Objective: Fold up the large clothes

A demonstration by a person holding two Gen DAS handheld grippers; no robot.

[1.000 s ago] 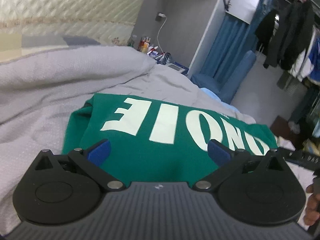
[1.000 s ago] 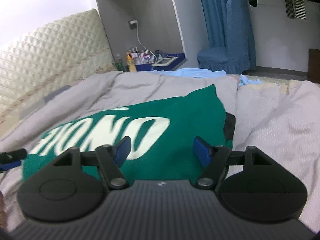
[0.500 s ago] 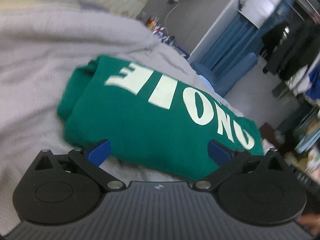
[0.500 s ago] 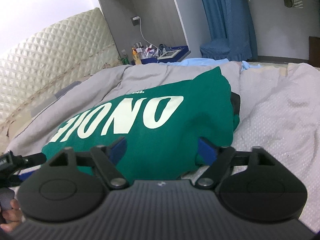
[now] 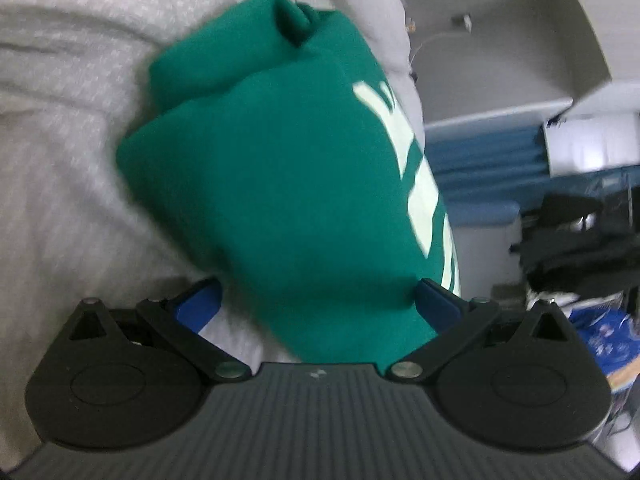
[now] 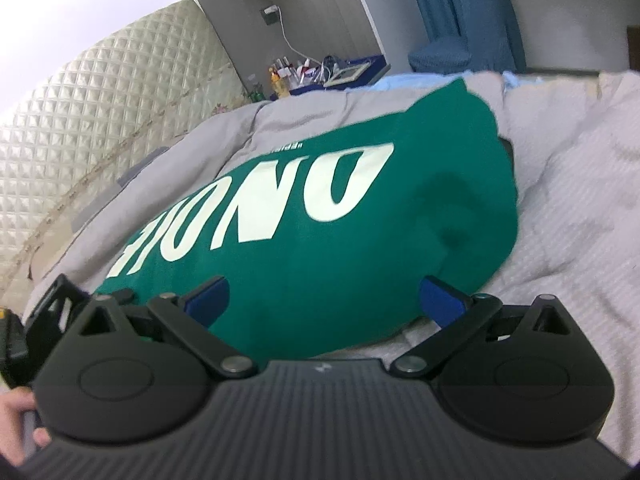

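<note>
Jaws of both grippers gape around the green sweatshirt (image 6: 320, 220), right gripper (image 6: 324, 300) seemingly wider than before.

The left gripper (image 5: 318, 300) is standing wide open, its two blue fingers (image 5: 198, 304) spread far apart, and its view is tipped over on its side. The right gripper (image 6: 326, 300) is pointing a little downward, and its jaws have just been opening, so they are now wide. A green shirt (image 6: 320, 216) is lying between both pairs, unpinched.
</note>
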